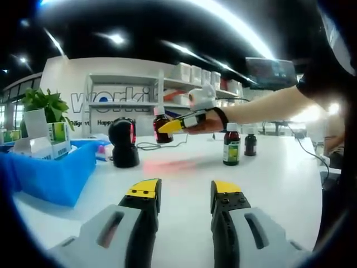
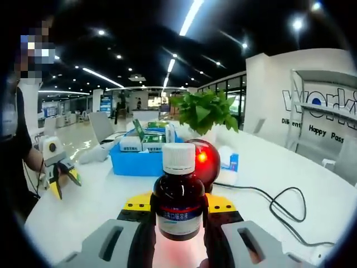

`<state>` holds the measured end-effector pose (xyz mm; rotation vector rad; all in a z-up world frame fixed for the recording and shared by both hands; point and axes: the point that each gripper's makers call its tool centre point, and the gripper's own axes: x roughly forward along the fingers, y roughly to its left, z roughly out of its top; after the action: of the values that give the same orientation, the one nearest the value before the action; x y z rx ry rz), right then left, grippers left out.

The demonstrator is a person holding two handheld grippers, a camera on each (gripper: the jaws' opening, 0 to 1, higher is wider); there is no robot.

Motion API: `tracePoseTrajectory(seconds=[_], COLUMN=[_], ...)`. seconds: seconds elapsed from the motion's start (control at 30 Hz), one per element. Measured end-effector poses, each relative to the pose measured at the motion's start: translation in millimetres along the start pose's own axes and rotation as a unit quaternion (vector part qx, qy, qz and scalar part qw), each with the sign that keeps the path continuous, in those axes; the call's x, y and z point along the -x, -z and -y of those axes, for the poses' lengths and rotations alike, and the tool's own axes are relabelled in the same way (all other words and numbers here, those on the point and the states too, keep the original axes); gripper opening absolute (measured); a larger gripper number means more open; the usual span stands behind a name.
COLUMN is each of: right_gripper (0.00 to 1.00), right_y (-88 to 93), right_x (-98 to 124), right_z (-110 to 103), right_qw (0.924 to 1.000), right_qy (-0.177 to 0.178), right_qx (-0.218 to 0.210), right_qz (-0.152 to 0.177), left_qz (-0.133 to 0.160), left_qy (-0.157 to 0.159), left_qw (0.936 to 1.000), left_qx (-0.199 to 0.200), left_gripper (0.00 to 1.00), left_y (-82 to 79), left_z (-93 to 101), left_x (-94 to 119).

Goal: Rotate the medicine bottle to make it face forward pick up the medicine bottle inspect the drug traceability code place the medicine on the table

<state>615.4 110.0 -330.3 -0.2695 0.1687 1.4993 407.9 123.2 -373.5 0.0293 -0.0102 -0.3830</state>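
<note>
Right gripper [image 2: 178,215] fingers clamp the medicine bottle [image 2: 178,202] before the scanner [image 2: 204,159].

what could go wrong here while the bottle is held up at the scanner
The right hand-held gripper pinches only the lower part of the bottle, so it could tip or slip. The scanner and its cable sit close behind; a swing could knock them. Setting it down near the other bottles could topple one.
</note>
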Motion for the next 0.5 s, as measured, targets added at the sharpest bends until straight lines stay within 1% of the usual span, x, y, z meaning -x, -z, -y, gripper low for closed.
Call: tracePoseTrajectory(seconds=[0.33, 0.5], right_gripper=[0.28, 0.28], right_y=[3.4, -4.8], right_x=[2.6, 9.3], right_z=[-1.0, -2.0], right_qw=[1.0000, 0.9999], right_qy=[0.003, 0.006], right_qx=[-0.002, -0.010], right_qz=[-0.002, 0.010], left_qz=[-0.001, -0.001], left_qy=[-0.002, -0.002], left_qw=[1.0000, 1.0000], left_qx=[-0.001, -0.001], left_gripper=[0.26, 0.26], left_y=[0.3, -0.2], left_z=[-0.8, -1.1], left_x=[0.0, 0.0])
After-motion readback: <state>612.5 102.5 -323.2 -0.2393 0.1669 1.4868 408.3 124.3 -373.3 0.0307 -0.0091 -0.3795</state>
